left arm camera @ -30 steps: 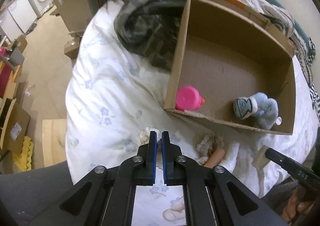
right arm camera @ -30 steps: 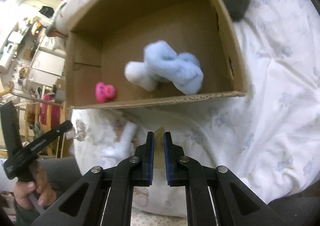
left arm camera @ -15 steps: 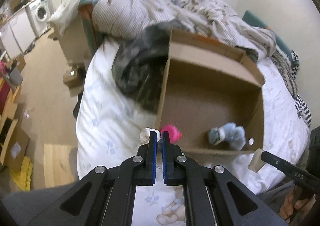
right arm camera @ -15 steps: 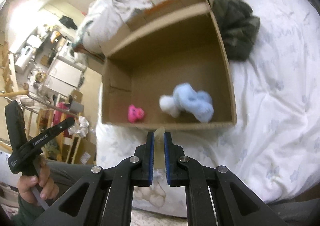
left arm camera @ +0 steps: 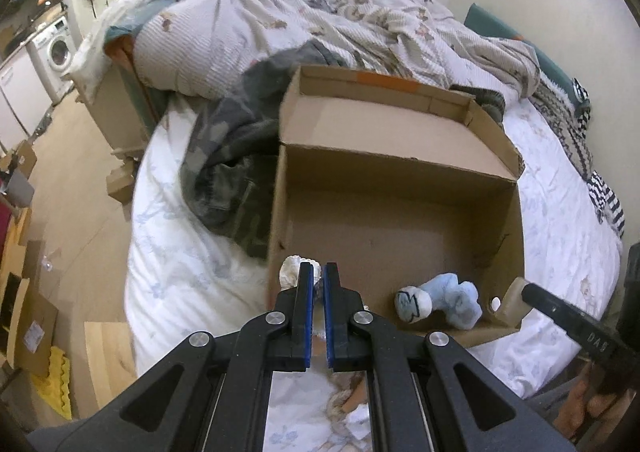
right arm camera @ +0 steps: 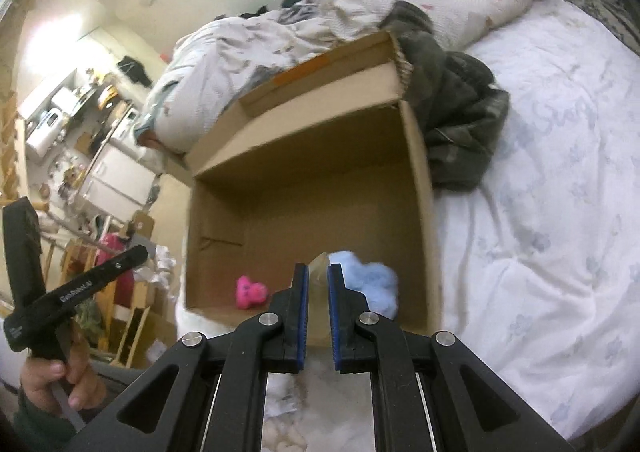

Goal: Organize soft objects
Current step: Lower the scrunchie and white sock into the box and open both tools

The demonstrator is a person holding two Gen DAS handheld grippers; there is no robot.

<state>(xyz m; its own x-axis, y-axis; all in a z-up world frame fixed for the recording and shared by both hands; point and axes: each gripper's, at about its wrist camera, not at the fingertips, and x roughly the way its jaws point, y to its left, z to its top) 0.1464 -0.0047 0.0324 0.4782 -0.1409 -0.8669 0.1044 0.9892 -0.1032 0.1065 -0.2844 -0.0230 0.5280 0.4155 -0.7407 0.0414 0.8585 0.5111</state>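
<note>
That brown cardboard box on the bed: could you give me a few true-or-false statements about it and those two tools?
1. The open brown cardboard box rests on the white floral bedsheet. True.
2. A fluffy light-blue soft toy lies inside the box. True.
3. The small bright-pink toy lies on the floor. False: it lies inside the box, near a corner.
4. The right tool is open and empty. False: it is shut on a pale translucent piece.
5. The left tool grips a whitish lacy soft item. True.
</note>
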